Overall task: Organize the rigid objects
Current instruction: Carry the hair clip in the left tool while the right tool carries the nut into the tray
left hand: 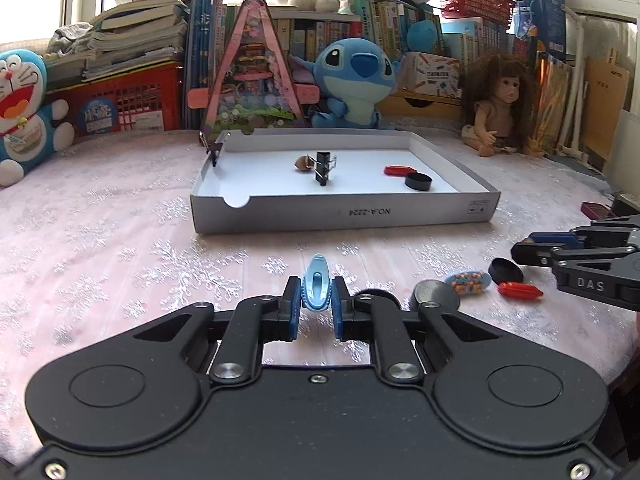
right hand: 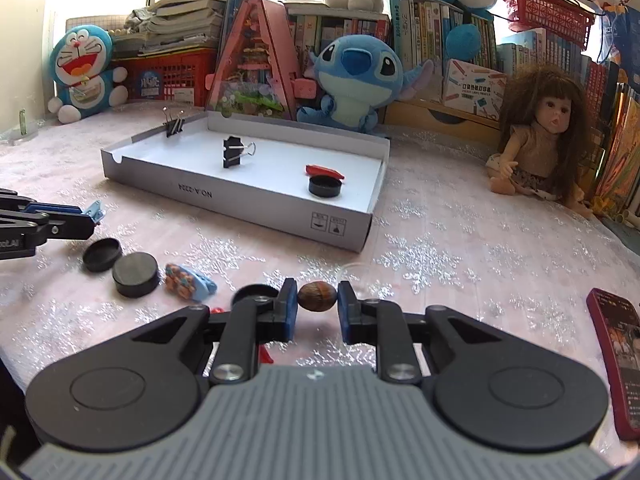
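Currently the left gripper (left hand: 316, 300) pinches one blue clip (left hand: 317, 289), lower centre; the right gripper (right hand: 317, 300) pinches one nut (right hand: 317, 296). Centre-frame tray (right hand: 256, 196) holds two binder clips (right hand: 234, 152) on a pink snowflake cloth (right hand: 460, 248).

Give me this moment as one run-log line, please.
left gripper: shut on blue clip | right gripper: shut on nut | tray: partly filled

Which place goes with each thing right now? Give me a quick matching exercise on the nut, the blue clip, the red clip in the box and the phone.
Things:
1. nut
2. blue clip
3. red clip
4. phone

Places:
A. in the box, behind a black cap
B. on the cloth, far right
C. in the left gripper
D. in the right gripper

Pairs: 1-D, 2-C, 3-A, 4-B
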Demonstrator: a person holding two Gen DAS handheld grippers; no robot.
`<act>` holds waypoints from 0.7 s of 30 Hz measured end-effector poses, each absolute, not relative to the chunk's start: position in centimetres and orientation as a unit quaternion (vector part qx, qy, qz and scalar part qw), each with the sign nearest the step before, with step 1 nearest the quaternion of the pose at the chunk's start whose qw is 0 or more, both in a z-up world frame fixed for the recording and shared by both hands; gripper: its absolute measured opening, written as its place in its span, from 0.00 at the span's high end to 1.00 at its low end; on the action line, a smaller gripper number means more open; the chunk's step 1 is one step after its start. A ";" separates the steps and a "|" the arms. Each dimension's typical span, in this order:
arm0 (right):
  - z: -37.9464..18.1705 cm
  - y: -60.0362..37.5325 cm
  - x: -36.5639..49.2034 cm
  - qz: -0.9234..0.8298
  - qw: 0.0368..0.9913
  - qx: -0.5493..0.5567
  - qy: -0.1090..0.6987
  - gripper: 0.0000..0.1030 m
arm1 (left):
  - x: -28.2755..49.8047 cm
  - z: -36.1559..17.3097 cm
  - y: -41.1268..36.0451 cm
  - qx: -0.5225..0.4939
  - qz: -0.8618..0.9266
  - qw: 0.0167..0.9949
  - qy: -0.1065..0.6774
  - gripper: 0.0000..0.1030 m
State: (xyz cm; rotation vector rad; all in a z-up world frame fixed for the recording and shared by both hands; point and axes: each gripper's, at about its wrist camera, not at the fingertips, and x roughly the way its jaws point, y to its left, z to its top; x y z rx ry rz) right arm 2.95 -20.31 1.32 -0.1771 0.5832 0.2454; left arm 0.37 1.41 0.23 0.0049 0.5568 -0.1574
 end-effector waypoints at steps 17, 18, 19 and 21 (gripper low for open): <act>4.1 -19.7 5.7 0.104 0.959 -0.062 0.255 0.75 | 4.6 4.1 1.8 -0.005 -0.054 0.969 0.243 0.86; 4.2 -19.7 6.0 0.104 0.960 -0.060 0.254 0.75 | 4.9 4.2 1.8 -0.006 -0.055 0.969 0.242 0.86; 4.3 -19.7 6.3 0.103 0.960 -0.058 0.253 0.75 | 5.3 4.3 1.8 -0.008 -0.055 0.969 0.242 0.86; 4.6 -19.6 7.0 0.102 0.961 -0.055 0.251 0.75 | 6.1 4.6 1.8 -0.009 -0.055 0.969 0.240 0.86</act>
